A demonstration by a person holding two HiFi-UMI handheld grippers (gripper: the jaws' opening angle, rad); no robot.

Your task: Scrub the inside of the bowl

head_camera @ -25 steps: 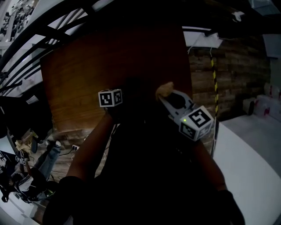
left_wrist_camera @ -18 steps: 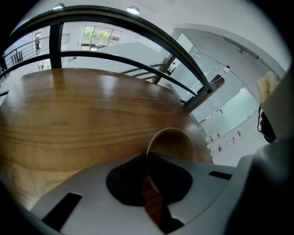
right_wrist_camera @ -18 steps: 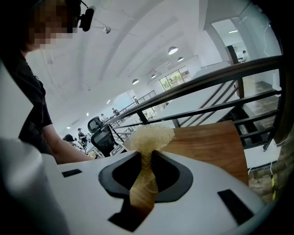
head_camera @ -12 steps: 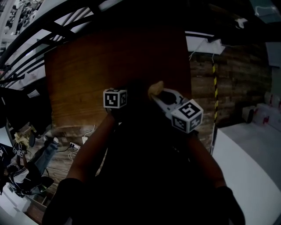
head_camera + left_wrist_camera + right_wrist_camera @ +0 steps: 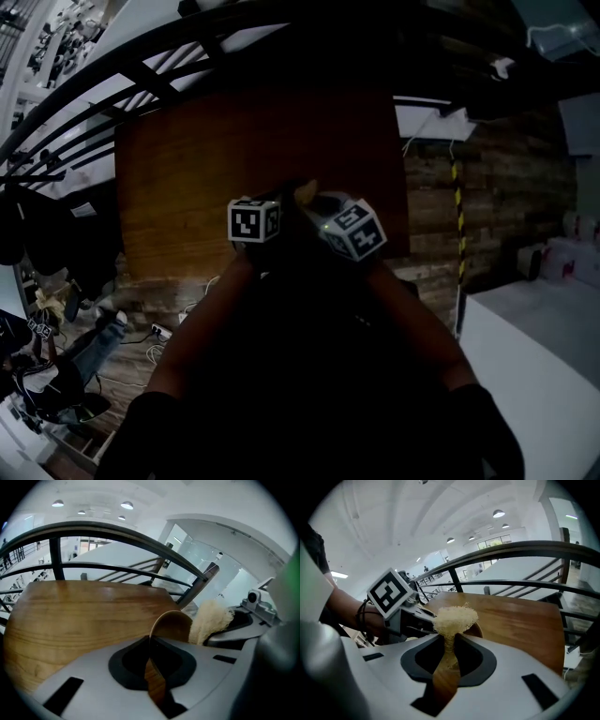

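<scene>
Over the wooden table (image 5: 70,620), our left gripper (image 5: 150,644) pinches the wooden bowl (image 5: 173,625) by its rim. Our right gripper (image 5: 449,644), clamped on a fibrous scrubber (image 5: 454,618), sits just beside; railing (image 5: 117,531) beyond.

Across the wooden table (image 5: 216,159), the left half and the far stretch lie as open wood, and there we find room for a gripper to pass. Over the table's near part it is tight. The left gripper (image 5: 151,644) is clamped on the rim of the bowl (image 5: 173,624), and the right gripper (image 5: 451,641), pinching the scrubber (image 5: 454,617), crowds in just beside it. Behind the table's far edge a dark railing (image 5: 141,70) bars the way. To the table's right stand a plank wall (image 5: 497,178) and a striped post (image 5: 457,178).
</scene>
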